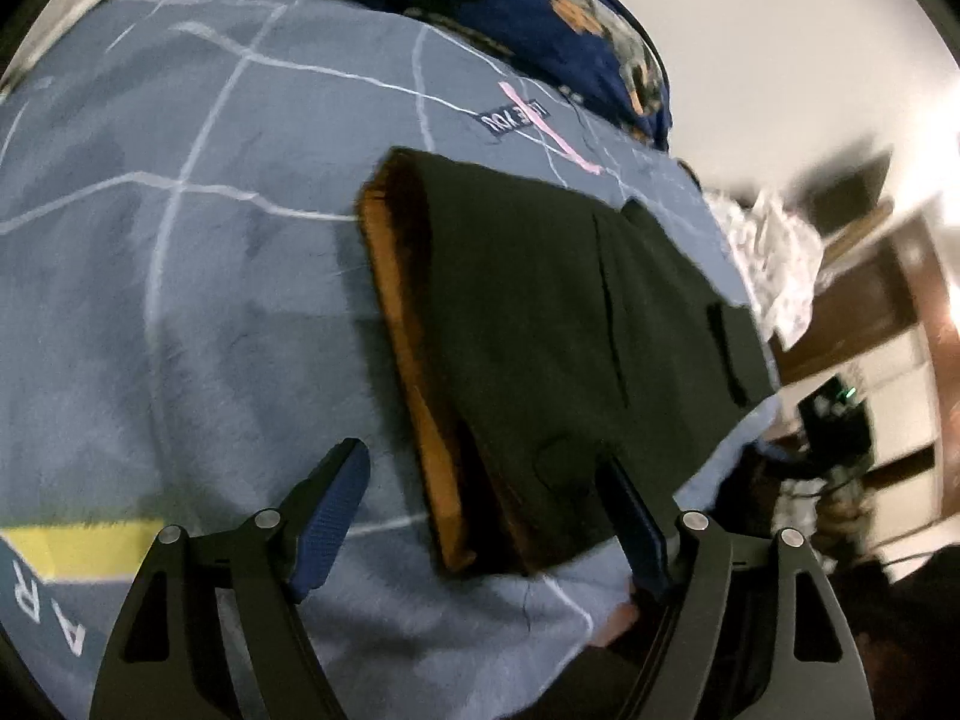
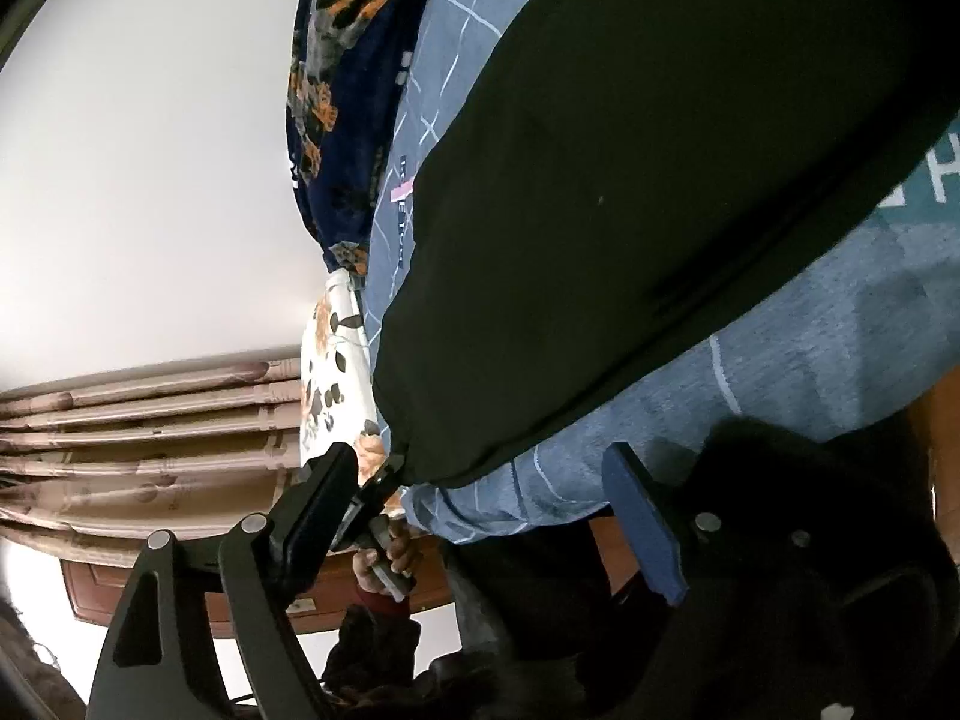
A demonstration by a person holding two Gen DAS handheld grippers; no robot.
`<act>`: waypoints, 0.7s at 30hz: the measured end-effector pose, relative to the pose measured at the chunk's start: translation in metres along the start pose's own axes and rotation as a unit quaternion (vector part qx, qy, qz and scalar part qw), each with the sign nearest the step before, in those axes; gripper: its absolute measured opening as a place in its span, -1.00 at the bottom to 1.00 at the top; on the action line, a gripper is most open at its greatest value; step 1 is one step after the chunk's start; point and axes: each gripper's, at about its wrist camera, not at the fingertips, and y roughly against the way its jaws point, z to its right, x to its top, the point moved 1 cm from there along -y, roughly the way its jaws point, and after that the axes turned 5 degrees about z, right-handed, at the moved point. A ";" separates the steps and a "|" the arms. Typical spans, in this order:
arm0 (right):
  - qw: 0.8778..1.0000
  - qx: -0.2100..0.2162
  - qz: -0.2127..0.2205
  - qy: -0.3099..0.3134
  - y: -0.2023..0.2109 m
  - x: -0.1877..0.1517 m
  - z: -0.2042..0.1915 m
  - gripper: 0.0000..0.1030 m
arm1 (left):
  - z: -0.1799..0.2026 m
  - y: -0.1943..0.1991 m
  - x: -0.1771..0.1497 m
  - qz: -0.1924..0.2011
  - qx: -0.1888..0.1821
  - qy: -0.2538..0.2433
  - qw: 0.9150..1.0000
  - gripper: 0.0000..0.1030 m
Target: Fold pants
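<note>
Dark pants point(image 1: 540, 324) with an orange-brown lining point(image 1: 408, 348) lie folded on a blue bedsheet point(image 1: 180, 300) marked with white lines. My left gripper point(image 1: 480, 468) hangs over their near end. It is open: one finger is above the sheet, the other overlaps the pants' edge, and neither pad presses. In the right wrist view the pants point(image 2: 630, 210) fill the upper right, ending at the bed's edge. My right gripper point(image 2: 480, 462) is open just in front of that edge, with the hem showing between its spread fingers. A hand point(image 2: 390, 558) holds the left gripper point(image 2: 372, 504) at the pants' corner.
A navy floral blanket point(image 1: 540, 12) is bunched along the far side of the bed point(image 2: 336, 90). A white floral cloth point(image 2: 336, 372) hangs at the bed's end. Wooden furniture point(image 1: 870, 300) and pinkish curtains point(image 2: 150, 420) stand beyond. The person's dark clothing point(image 2: 780, 570) is close below.
</note>
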 end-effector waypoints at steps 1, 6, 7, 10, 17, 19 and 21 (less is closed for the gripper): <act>1.000 -0.001 -0.001 0.000 -0.001 0.000 0.000 0.62 | -0.007 0.005 0.001 0.008 -0.007 0.022 1.000 0.50; 1.000 0.000 -0.006 -0.008 -0.010 0.000 0.001 0.65 | -0.027 0.019 0.009 0.046 -0.033 0.083 0.995 0.50; 1.000 0.000 -0.008 -0.010 -0.012 0.000 0.002 0.66 | -0.023 0.018 0.013 0.049 -0.030 0.074 0.996 0.50; 1.000 -0.002 -0.014 -0.014 -0.017 -0.002 0.003 0.67 | -0.012 0.003 0.021 0.035 -0.018 0.042 0.998 0.50; 1.000 0.008 -0.024 0.018 -0.019 -0.005 -0.014 0.67 | 0.008 -0.033 0.037 0.024 0.001 -0.016 1.000 0.50; 0.999 0.008 -0.028 0.035 -0.021 -0.007 -0.020 0.67 | 0.021 -0.039 0.034 0.020 0.037 -0.060 0.997 0.43; 0.998 -0.005 -0.037 0.060 -0.025 -0.008 -0.026 0.67 | 0.031 -0.045 0.032 0.003 0.078 -0.105 0.991 -0.17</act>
